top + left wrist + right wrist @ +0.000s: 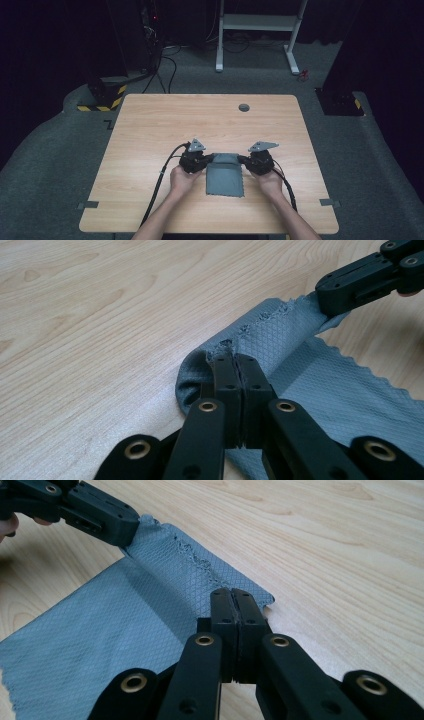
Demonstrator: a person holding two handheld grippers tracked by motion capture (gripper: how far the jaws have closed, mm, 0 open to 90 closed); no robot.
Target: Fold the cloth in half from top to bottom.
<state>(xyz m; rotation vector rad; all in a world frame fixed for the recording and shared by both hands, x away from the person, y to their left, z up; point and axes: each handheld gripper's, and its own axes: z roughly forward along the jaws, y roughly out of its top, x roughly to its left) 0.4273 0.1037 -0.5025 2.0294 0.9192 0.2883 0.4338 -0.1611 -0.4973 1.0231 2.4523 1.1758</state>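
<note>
**Both grippers pinching the far edge of a grey cloth**

A grey cloth (225,175) is lying on the wooden counter (150,130), near the person's side and roughly centred across it. Its near part is resting flat, with a scalloped edge toward the person, while its far edge is being lifted and folded over toward the near part.

The left gripper (206,159) is gripping the far left corner of the cloth (300,375); in the left gripper view its fingers (225,375) are pressed together with the frayed cloth edge caught between them, and the fabric is curling in a rounded fold just beside them. The right gripper (245,160) is doing the same at the far right corner; in the right gripper view its fingers (222,610) are closed tight on the cloth (115,625) edge.

The two grippers are facing each other across the cloth's width, each held by a hand, the left hand (182,180) and the right hand (270,182) resting low over the counter. A stretch of lifted cloth is spanning between the two grips, showing a diamond-textured weave. A small round grommet (244,107) is sitting in the counter's far part, well apart from the cloth.
</note>
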